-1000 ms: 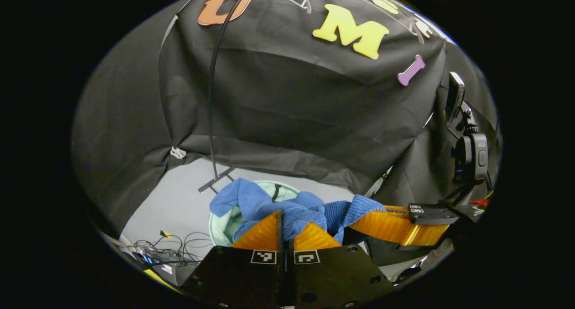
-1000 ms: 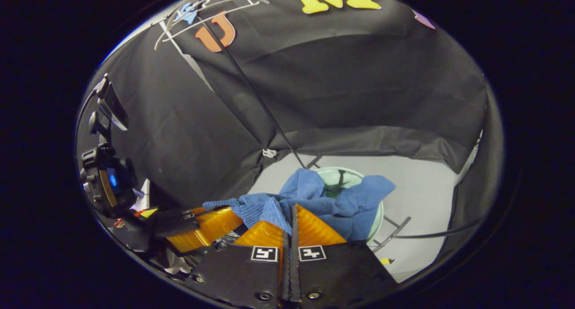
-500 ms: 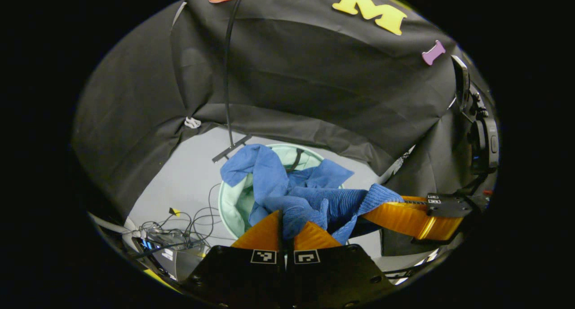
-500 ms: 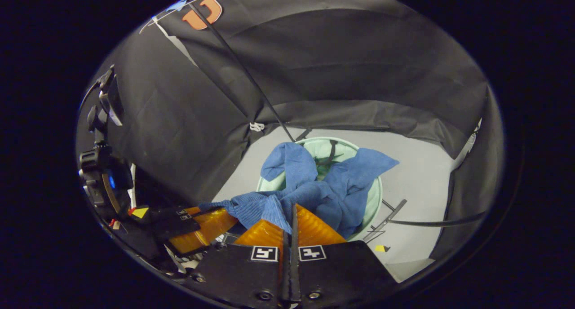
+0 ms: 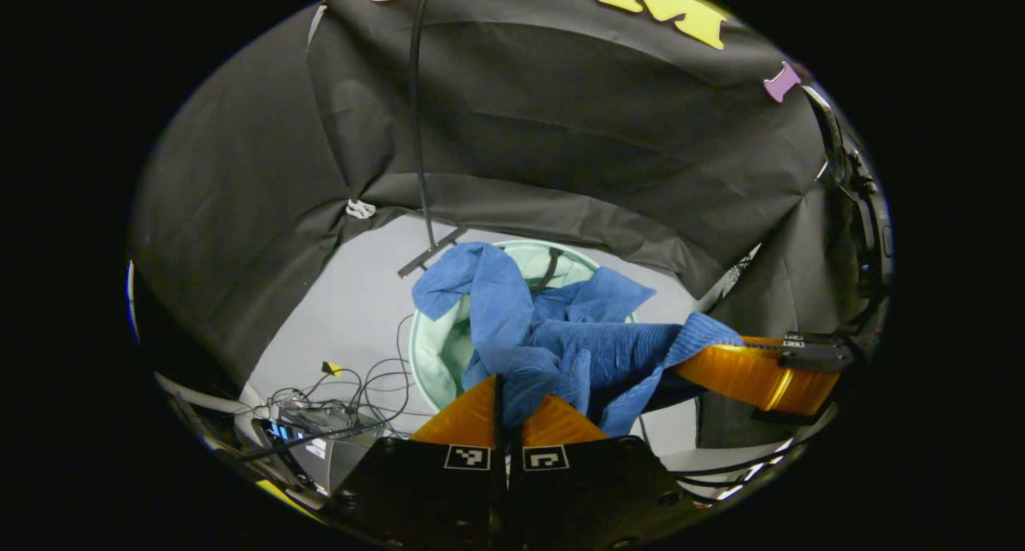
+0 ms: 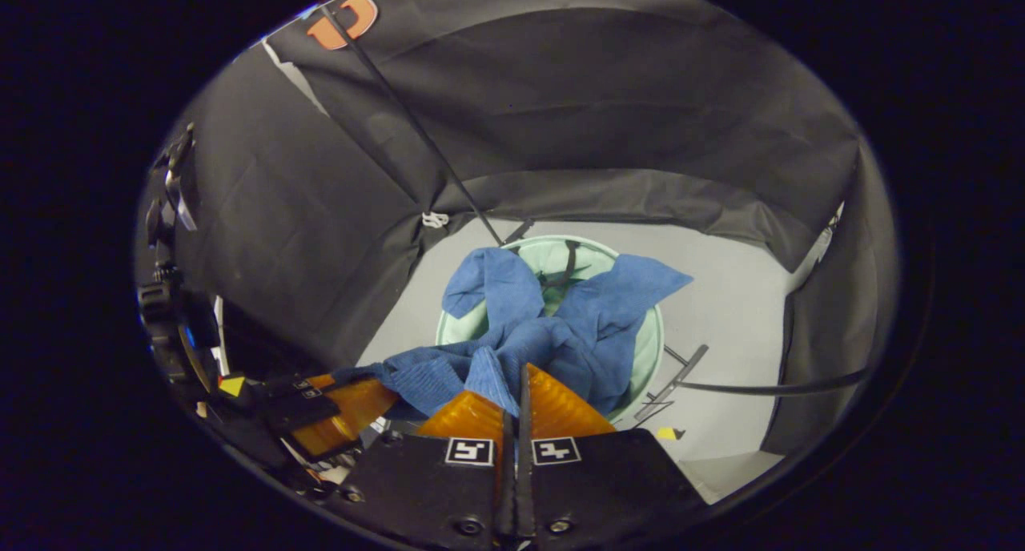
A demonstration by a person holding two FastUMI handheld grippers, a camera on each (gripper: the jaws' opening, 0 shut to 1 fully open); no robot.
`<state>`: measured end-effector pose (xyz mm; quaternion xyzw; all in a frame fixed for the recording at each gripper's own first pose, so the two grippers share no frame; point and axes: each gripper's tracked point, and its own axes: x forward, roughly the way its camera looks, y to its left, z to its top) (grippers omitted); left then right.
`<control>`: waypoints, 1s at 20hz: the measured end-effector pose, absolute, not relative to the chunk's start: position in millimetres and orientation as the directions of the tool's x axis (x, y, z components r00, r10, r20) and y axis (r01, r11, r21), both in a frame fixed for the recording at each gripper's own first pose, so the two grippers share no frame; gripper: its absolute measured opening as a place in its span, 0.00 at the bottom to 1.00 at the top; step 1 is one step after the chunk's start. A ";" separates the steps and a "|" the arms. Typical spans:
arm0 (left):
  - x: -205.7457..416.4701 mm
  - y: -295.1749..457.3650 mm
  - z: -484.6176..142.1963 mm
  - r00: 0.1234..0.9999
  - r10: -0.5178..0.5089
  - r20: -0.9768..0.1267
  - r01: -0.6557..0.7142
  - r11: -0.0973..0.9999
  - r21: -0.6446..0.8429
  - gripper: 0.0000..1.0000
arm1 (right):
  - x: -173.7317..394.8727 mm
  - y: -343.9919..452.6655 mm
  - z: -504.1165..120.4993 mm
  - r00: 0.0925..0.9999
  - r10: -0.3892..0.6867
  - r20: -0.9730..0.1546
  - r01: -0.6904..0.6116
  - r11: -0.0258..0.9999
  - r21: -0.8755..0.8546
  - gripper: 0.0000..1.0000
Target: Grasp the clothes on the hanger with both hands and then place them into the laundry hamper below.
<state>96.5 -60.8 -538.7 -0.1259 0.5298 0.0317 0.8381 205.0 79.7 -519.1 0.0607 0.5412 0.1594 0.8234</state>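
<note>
Both tools have come down over the last second: the hamper (image 5: 439,351) sat low and small in both views, now it's bigger and nearer centre, and the blue garment (image 5: 560,339) hangs right over its mouth. So the lowering leg looks well along; release not yet done.

Left tool (image 5: 507,399): clenched on a fold of the garment, cloth bunched between the fingers. Right tool (image 6: 519,399): also clenched on the garment (image 6: 544,335), ribbed edge pinched at its tips. It appears in the left gripper view too (image 5: 721,367), off to the right, cloth stretched across to it.

Garment's long axis runs tool to tool, roughly level, ribbed hem along that line. The two loose ends point away from the tools, draped down toward the hamper (image 6: 645,351), one over the near rim, the other toward the far side. Whether they touch the inside, can't tell.

Rack pole (image 5: 416,118) and its foot stand just behind the hamper on the grey floor (image 5: 352,295).
</note>
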 end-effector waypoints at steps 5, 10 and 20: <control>99.7 -58.8 -535.0 0.466 -0.109 -0.878 -0.197 0.955 -0.223 0.45 | 208.0 65.9 -518.6 0.413 0.294 -0.862 -0.175 0.954 0.242 0.47; 96.7 -46.7 -534.6 0.469 -0.071 -0.880 -0.205 0.961 -0.187 0.97 | 208.9 59.1 -522.0 0.430 0.253 -0.867 -0.172 0.965 0.196 0.72; 95.1 -36.6 -498.9 0.544 -0.057 -0.837 -0.164 0.971 -0.173 0.97 | 212.9 56.0 -502.3 0.517 0.223 -0.827 -0.164 0.973 0.161 0.75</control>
